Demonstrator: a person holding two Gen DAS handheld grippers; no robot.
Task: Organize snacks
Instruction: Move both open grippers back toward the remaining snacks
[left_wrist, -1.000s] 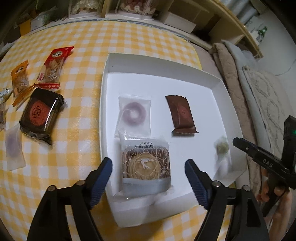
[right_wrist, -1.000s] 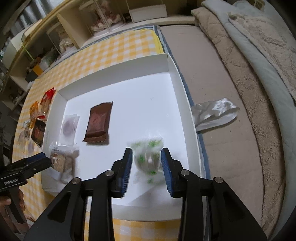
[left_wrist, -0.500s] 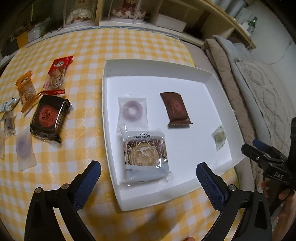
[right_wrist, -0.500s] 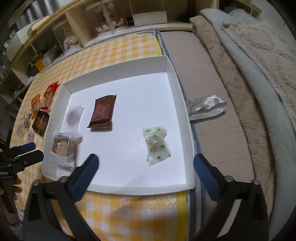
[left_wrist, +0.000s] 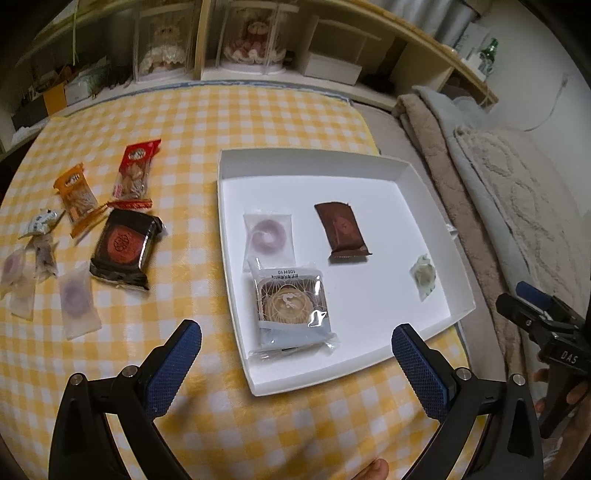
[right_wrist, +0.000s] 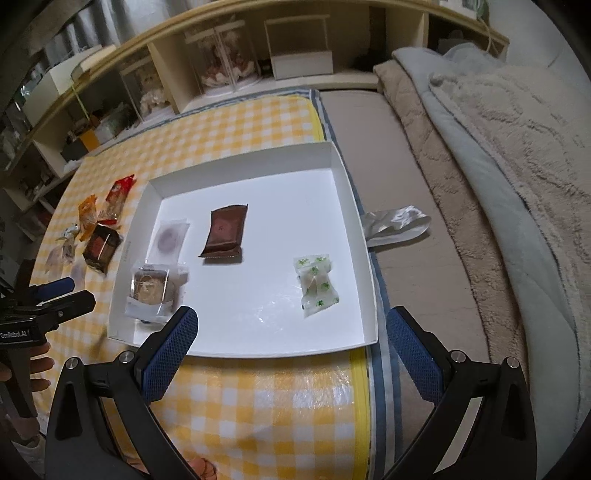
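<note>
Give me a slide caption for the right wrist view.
Open right hand-held gripper above the white tray holding four wrapped snacks.

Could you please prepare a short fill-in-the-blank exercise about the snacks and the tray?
1. The white tray holds ____ snacks.
2. The brown packet lies ____ the tray.
3. The black mooncake pack rests on the checked ____.
4. The candy wrapper has ____ spots.

Missing words: four; inside; tablecloth; green

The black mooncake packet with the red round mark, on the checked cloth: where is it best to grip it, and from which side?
Probably from above, with the open left gripper closing across the narrower width of the black mooncake packet. It lies flat and looks boxy, so its long sides seem firmer than the crinkled end seals.
</note>
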